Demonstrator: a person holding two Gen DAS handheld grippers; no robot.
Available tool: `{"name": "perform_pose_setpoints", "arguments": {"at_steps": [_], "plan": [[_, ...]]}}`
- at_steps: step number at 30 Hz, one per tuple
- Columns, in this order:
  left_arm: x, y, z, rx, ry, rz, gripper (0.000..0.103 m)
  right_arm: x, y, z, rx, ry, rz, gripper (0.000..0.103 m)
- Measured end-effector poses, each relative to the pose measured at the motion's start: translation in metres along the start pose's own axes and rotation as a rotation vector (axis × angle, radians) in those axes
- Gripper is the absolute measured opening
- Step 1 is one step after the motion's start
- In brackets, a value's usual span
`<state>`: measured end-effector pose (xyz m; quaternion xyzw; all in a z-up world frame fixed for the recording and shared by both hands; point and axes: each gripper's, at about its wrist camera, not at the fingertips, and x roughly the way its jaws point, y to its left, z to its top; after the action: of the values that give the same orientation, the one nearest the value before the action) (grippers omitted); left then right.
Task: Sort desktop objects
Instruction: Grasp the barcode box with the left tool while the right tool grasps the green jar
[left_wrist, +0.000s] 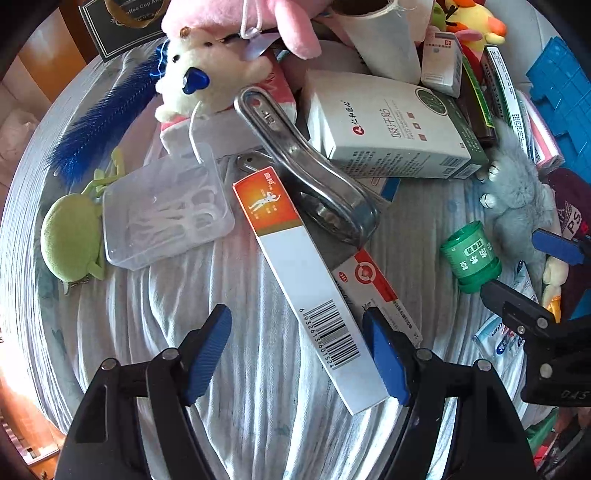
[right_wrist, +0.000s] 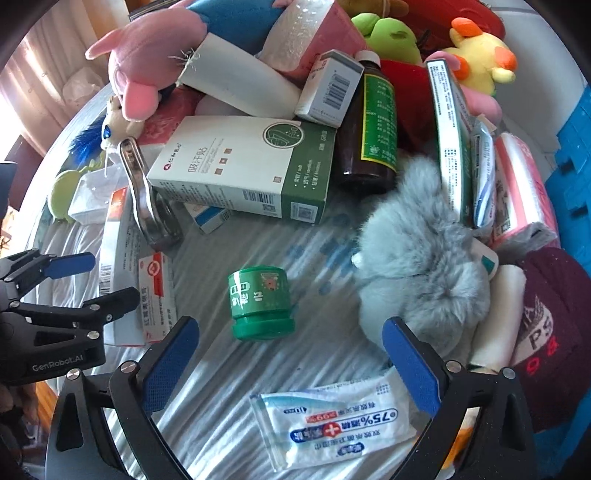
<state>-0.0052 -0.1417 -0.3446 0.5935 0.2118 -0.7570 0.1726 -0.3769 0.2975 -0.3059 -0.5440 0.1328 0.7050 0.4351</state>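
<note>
A long orange-and-white box (left_wrist: 314, 280) lies slanted on the pale striped cloth (left_wrist: 240, 369), on top of a red-and-white medicine box (left_wrist: 373, 284). My left gripper (left_wrist: 295, 321) points down over its barcode end. The jaws are open; the box is close to the right pad (left_wrist: 384, 354) and far from the left one. A small green jar (right_wrist: 260, 302) lies on its side just ahead of my right gripper (right_wrist: 291, 328), which is open and touches nothing. A blue-and-white wipe packet (right_wrist: 332, 424) lies under that gripper. The jar (left_wrist: 471, 254) and right gripper (left_wrist: 517, 266) also show in the left wrist view.
A grey fluffy toy (right_wrist: 421, 266), a steel tool (left_wrist: 306, 166), a white-and-green box (right_wrist: 243, 166), a brown bottle (right_wrist: 373, 125), a clear plastic case (left_wrist: 166, 206) and several plush toys crowd the cloth. A blue crate (right_wrist: 572, 155) stands at the right, a maroon cap (right_wrist: 546, 325) beside it.
</note>
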Motion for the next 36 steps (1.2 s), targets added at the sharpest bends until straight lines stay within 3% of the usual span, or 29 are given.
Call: {"name": "perform_pose_setpoints", "arguments": {"at_steps": [4,11,12,15,20,22,24,25,36], "plan": [[0.004,0.006,-0.001,-0.002,0.008,-0.006,0.069,0.023,0.002,0.002,0.002,0.046,-0.009,0.100],[0.006,0.010,-0.007,-0.003,0.012,-0.040,0.046,0.040,0.006,0.002,0.013,0.077,-0.016,0.100],[0.006,0.009,-0.008,0.003,0.012,-0.047,0.038,0.041,0.007,0.002,0.014,0.078,-0.018,0.098],[0.003,0.004,-0.010,0.021,0.012,-0.054,0.028,0.044,0.007,0.002,0.019,0.087,-0.021,0.094],[-0.001,0.002,-0.014,0.029,0.020,-0.062,0.027,0.045,0.008,0.001,0.035,0.089,-0.017,0.082],[-0.004,0.004,-0.016,0.028,0.018,-0.058,0.026,0.041,0.010,0.002,0.038,0.080,-0.009,0.071],[-0.006,0.005,-0.017,0.025,0.017,-0.056,0.024,0.038,0.013,0.004,0.027,0.076,-0.005,0.047],[-0.007,0.006,-0.018,0.023,0.016,-0.055,0.024,0.037,0.015,0.004,0.025,0.077,-0.002,0.042],[-0.029,0.004,-0.023,0.008,-0.020,-0.059,0.023,0.014,0.014,0.002,0.043,0.064,0.019,0.041]]}}
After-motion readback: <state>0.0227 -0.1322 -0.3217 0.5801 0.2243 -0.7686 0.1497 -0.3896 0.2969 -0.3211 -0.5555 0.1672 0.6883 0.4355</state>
